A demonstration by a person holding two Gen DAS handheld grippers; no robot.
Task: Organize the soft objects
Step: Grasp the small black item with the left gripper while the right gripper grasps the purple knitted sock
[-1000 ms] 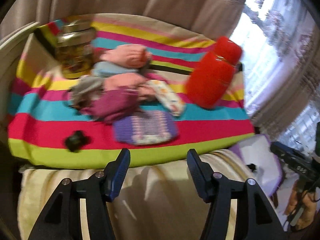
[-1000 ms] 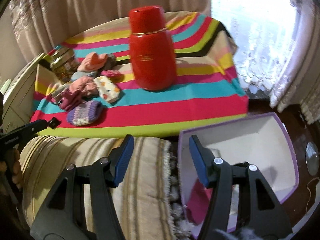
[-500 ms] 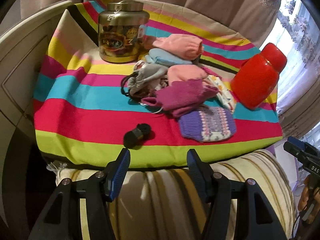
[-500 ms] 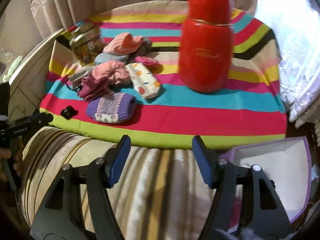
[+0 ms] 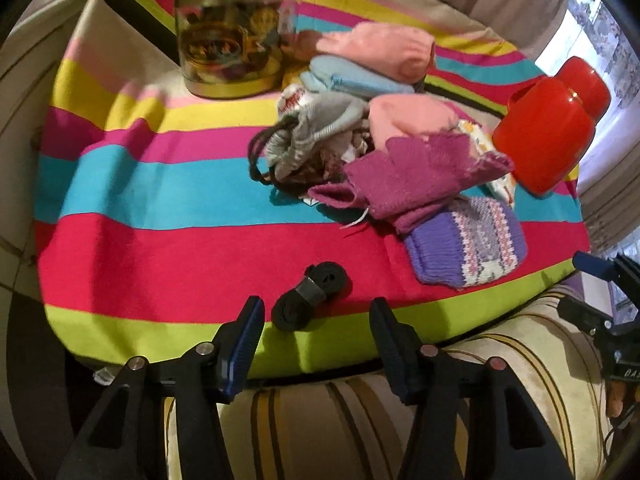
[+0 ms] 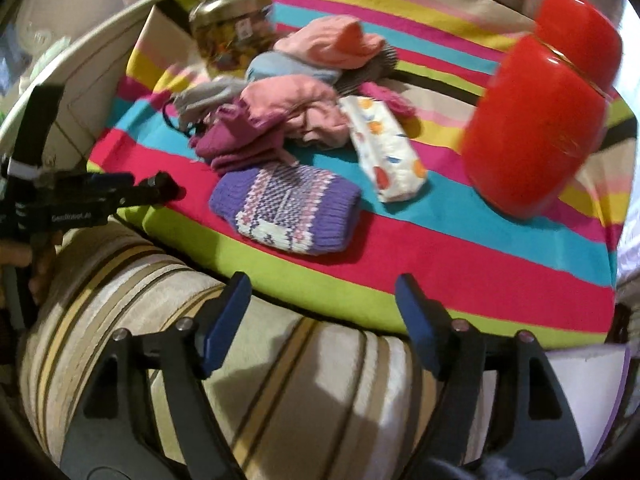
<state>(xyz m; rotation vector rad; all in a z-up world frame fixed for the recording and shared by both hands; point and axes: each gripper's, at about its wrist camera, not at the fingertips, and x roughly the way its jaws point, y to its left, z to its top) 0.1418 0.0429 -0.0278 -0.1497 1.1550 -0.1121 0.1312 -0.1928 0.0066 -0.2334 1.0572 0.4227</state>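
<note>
Left hand-held gripper [image 5: 316,316]: jaws closing a bit, nothing btwn them, now hanging just over the black strap roll [image 5: 310,294] at the desk's [image 5: 160,280] near edge; a sec ago it was back over the striped cushion [image 5: 340,420]. Right hand-held gripper [image 6: 322,298]: jaws opening wide, empty, swung away from the purple-rimmed box [image 6: 592,376] toward the purple knit piece [image 6: 286,210]. Soft pile [image 5: 380,132] sits mid-desk, untouched. Prob. both lining up for next picks, sorting barely under way.

Left gripper [image 5: 316,316]: tilted down; jaws closing, nothing between them
Right gripper [image 6: 323,294]: tilted down; jaws opening, empty
</note>
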